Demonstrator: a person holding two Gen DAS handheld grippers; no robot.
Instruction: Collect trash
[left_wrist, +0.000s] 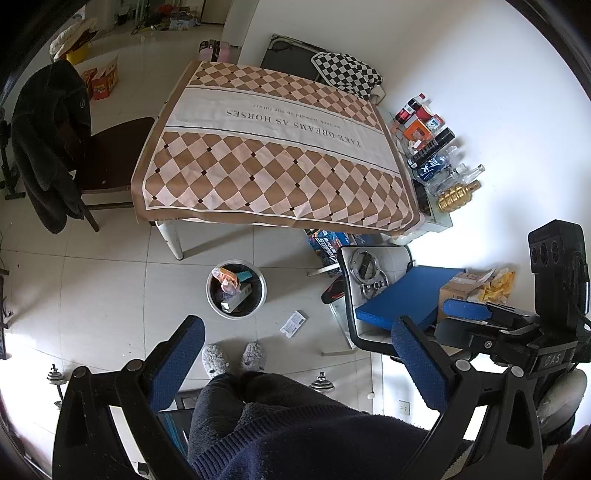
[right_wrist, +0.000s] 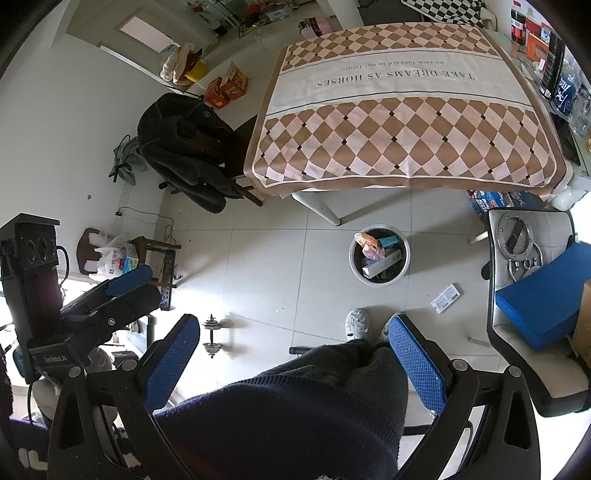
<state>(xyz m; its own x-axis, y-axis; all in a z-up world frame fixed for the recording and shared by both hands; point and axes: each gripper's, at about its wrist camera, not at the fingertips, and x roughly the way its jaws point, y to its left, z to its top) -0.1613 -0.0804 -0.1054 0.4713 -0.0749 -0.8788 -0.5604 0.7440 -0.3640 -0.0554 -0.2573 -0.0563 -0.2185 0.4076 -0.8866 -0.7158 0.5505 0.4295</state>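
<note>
Trash bin (left_wrist: 236, 293) contents partly overlapping; white packet (left_wrist: 293, 324) lettering illegible.

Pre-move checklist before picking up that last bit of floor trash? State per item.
1. Left gripper open, empty: ok.
2. Right gripper open, empty: ok.
3. Small white printed packet lies flat on the tiled floor, nothing on top: ok.
4. Round grey trash bin upright beside the packet, room left: cannot tell, already well filled.
5. Grey slippers near the packet but apart: ok.
</note>
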